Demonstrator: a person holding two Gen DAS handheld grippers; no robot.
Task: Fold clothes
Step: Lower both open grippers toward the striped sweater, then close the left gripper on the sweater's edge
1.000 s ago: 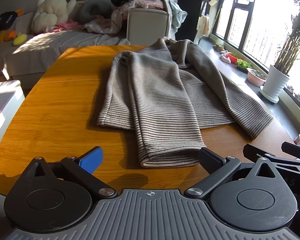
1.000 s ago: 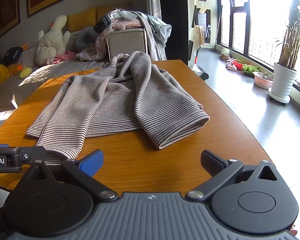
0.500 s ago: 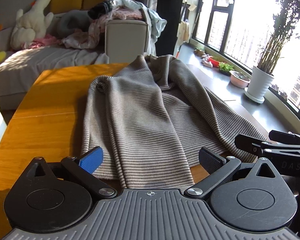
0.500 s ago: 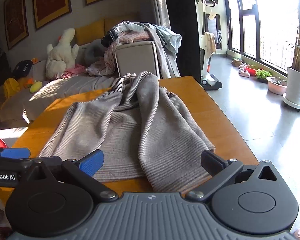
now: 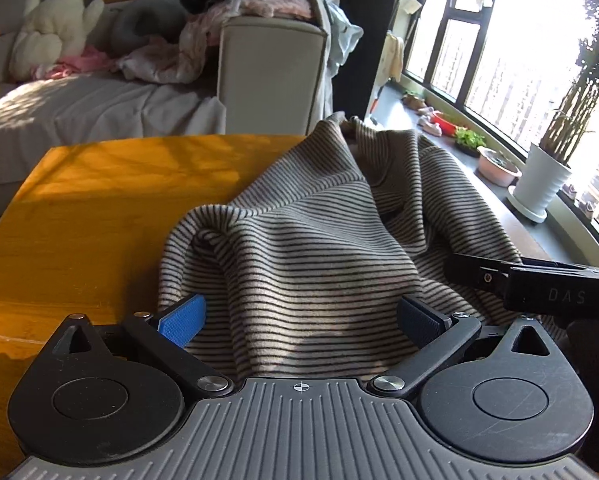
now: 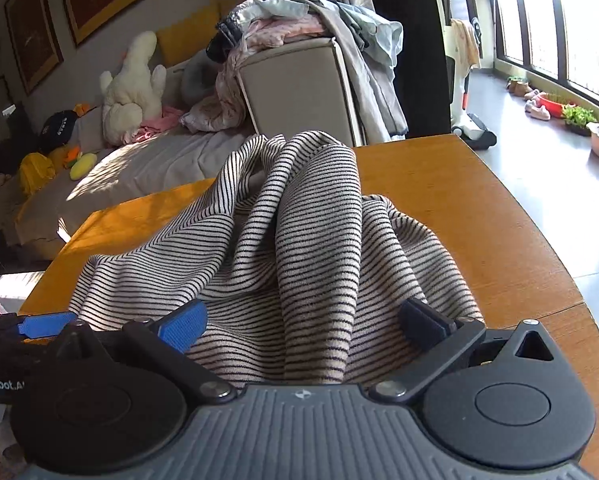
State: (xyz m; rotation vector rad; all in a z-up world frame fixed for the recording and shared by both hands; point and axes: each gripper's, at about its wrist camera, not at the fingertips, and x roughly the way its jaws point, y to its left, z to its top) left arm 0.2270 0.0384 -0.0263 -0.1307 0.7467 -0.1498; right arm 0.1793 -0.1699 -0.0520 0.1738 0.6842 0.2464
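Note:
A grey-beige sweater with thin dark stripes [image 5: 319,248] lies rumpled on the orange wooden table [image 5: 99,208]. My left gripper [image 5: 301,316] is open, its fingers spread wide over the sweater's near left part, with cloth between and below them. In the right wrist view the same sweater [image 6: 299,240] bulges up in folds on the table [image 6: 459,208]. My right gripper [image 6: 303,320] is open too, straddling a raised fold. The right gripper [image 5: 539,284] shows at the right edge of the left view, and the left gripper [image 6: 27,328] at the left edge of the right view.
Behind the table's far edge stands a beige chair [image 5: 271,68] heaped with clothes [image 6: 299,28]. A sofa with a white plush toy [image 5: 55,36] is at the back left. A white plant pot [image 5: 539,184] and windows are on the right, past the table's curved right edge.
Both grippers have moved forward over the table onto the sweater; its near edge, once ahead of the fingers, now lies between and under them. Both stay open.

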